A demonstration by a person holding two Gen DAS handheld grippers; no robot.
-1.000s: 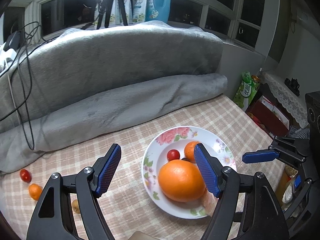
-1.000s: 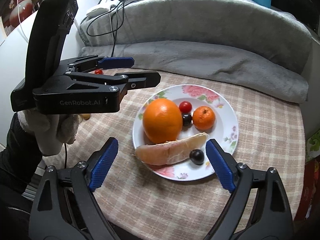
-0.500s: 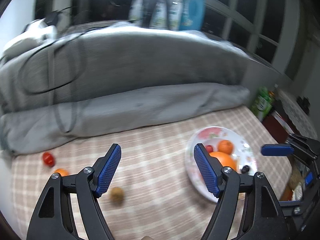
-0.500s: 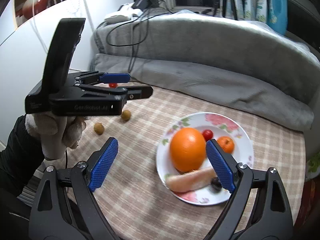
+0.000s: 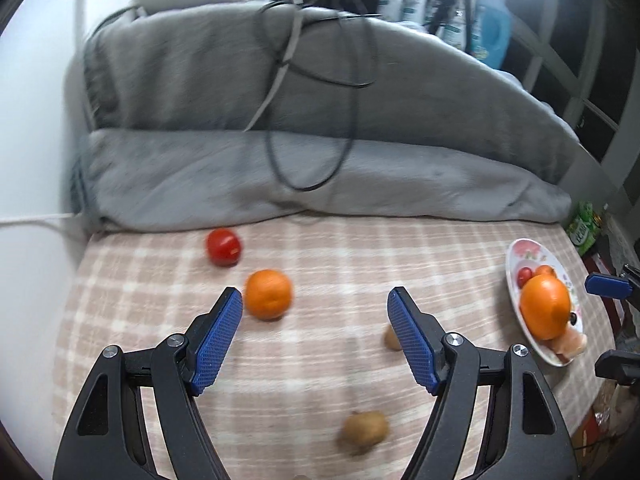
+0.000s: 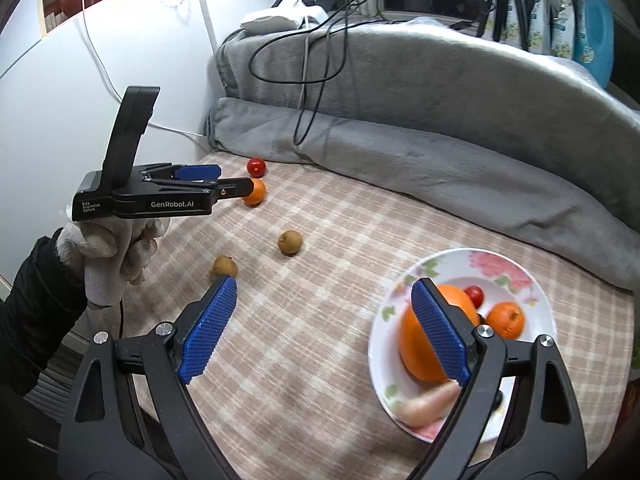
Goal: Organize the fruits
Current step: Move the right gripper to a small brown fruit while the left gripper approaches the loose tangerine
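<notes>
Left wrist view: the left gripper [image 5: 314, 330], jaws spread and empty, is hovering over loose fruit — a mandarin [image 5: 268, 294] at its 11 o'clock — likely lining up a pick for the plate [image 5: 516, 256] at 3 o'clock; the right gripper [image 6: 324, 332] is waiting, unclenched and empty.

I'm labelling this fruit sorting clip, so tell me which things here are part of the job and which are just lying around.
Part of the job:
- plate with big orange
- loose tomato
- loose small orange
- two brown fruits
- left gripper and right gripper, both open and empty

Just lying about:
- grey blanket
- black cables
- blue detergent bottle
</notes>
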